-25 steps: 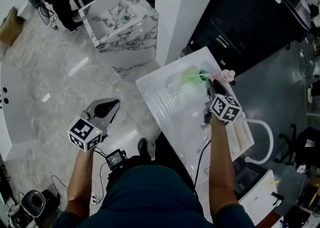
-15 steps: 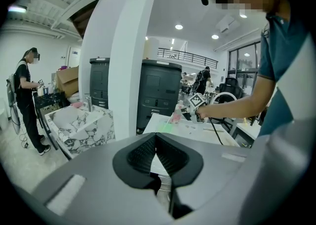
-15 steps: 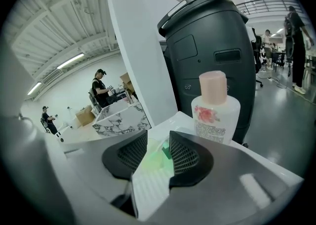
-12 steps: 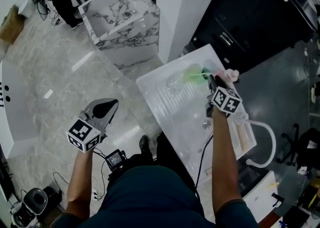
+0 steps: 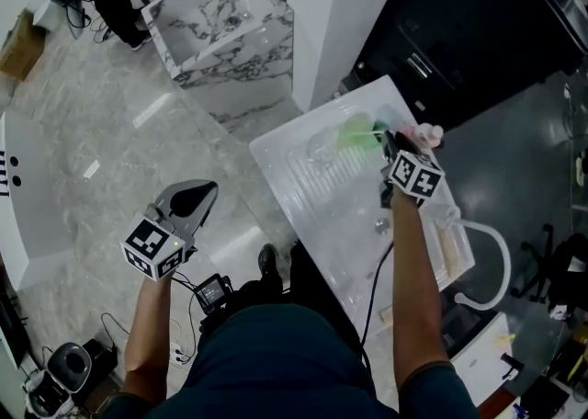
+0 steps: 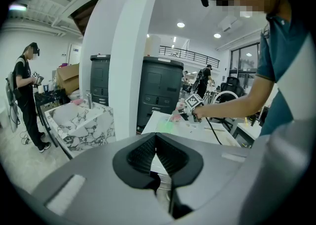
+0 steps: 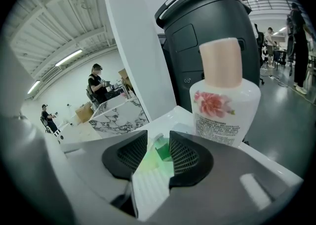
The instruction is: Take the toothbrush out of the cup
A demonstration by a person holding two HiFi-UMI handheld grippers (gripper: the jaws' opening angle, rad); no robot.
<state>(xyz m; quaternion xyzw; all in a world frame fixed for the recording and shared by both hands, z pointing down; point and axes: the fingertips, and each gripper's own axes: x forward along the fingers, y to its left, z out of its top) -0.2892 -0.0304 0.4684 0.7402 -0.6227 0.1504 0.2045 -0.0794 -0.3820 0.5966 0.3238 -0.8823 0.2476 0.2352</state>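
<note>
Between the parted right gripper (image 5: 388,143) jaws, expect a light, stiff, slick toothbrush (image 7: 155,140). Pinch the handle just ahead, clear of the cup (image 5: 352,138).

**Even overhead light, strong fisheye distortion**

The head view is evenly lit from above. The polished floor (image 5: 101,123) carries pale glare streaks, and the white countertop (image 5: 322,224) is nearly washed out. Both gripper views bend strongly at their borders and fall off into a black ring. Ceiling lights (image 6: 180,24) and a strip lamp (image 7: 69,57) burn bright. The left gripper (image 6: 156,142) and right gripper (image 7: 158,142) look soft at close range.
</note>
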